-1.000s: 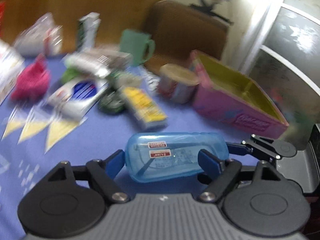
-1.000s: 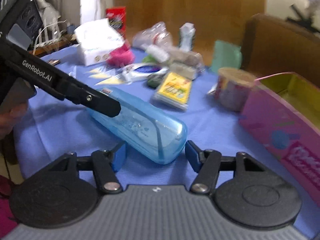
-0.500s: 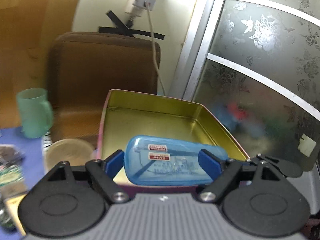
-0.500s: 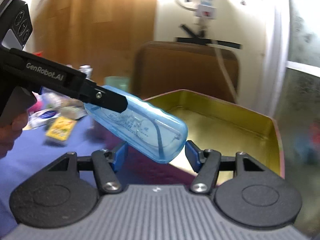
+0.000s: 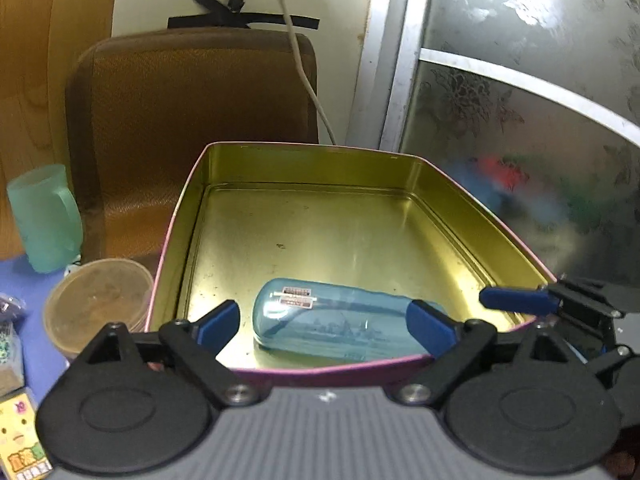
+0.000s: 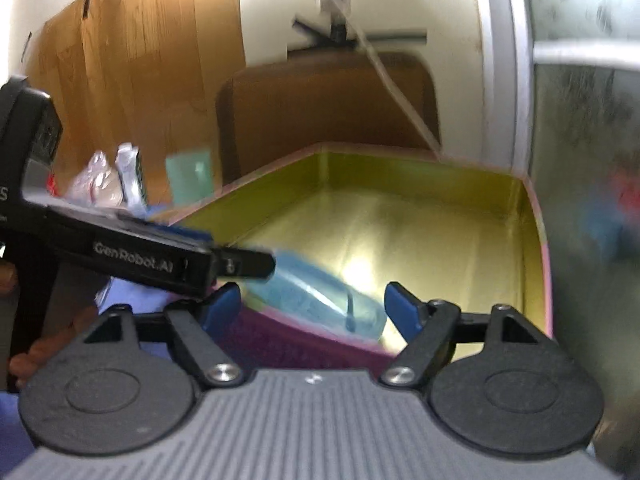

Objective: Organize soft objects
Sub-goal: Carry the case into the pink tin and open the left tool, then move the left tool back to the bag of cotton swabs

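Note:
A translucent blue glasses case lies on the gold floor of the pink-sided tin, near its front wall. My left gripper is open, its blue pads apart on either side of the case, not touching it. My right gripper is open just outside the tin's front corner; the case shows blurred between its pads, inside the tin. The right gripper's fingers reach in over the tin's right rim in the left wrist view.
A round lidded tub and a green mug stand left of the tin on the blue cloth. A brown chair back is behind. Packets lie far left. A frosted glass door is to the right.
Both grippers carried the case from over the table to the tin. It now rests on the tin floor, and both grippers have opened and let it go.

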`<state>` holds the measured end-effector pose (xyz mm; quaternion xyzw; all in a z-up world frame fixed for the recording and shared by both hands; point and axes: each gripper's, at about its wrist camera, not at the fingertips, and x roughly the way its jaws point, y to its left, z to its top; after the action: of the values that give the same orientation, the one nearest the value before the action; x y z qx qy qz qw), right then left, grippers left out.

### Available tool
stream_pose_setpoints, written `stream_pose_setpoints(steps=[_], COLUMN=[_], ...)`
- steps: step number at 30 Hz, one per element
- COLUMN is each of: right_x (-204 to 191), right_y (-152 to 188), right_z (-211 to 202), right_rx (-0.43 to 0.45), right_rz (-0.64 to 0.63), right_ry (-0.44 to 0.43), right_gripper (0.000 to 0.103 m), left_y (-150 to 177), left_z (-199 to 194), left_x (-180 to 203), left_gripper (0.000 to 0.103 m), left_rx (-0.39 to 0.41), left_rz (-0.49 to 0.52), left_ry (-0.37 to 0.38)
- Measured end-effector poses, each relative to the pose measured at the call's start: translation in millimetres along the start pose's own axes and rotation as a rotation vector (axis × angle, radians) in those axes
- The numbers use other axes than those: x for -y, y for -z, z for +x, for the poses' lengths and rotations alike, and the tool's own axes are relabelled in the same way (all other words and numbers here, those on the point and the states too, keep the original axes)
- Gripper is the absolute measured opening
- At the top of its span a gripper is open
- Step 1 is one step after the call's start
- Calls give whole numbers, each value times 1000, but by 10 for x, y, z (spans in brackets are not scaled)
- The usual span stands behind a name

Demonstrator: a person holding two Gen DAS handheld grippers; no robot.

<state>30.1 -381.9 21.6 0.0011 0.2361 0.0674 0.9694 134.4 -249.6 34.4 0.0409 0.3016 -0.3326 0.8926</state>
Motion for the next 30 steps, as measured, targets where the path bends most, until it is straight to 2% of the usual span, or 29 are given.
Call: stream_pose_setpoints(steps=[4, 7, 8, 12, 17, 22, 25, 27, 30], right_x=[-105, -175, -165, 31, 79, -45, -64, -144, -337], right_y=[29, 71, 91, 132, 175, 220, 159, 98, 11], right_z=[-37, -24, -26, -78, -256, -367, -445, -561, -674], right_rx=[-33, -106, -129, -202, -207, -200, -116, -21, 86], right_rz=[-102, -237, -262, -250, -293, -368, -318, -301, -297], right_ry=[48, 129, 148, 149, 169, 212, 194, 187, 124], right_gripper=[81, 82, 83, 83, 83, 85, 81, 81, 81], left_y=[20, 50, 68, 112, 111, 187, 178, 215, 328], left_z=[-42, -83, -91, -109, -246, -397, -528, -750, -1130], left_x=[84, 195, 248, 357, 379, 556, 498, 403, 140], left_gripper=[92, 91, 91, 92, 91, 91, 89, 90, 92], left_rx=[-9, -25, -30, -39, -28, 9, 16, 83, 169], left_rz=[37, 65, 82, 93, 35, 123, 100, 111, 113], left_ry=[60, 127, 125, 145, 200, 208, 238, 217, 172])
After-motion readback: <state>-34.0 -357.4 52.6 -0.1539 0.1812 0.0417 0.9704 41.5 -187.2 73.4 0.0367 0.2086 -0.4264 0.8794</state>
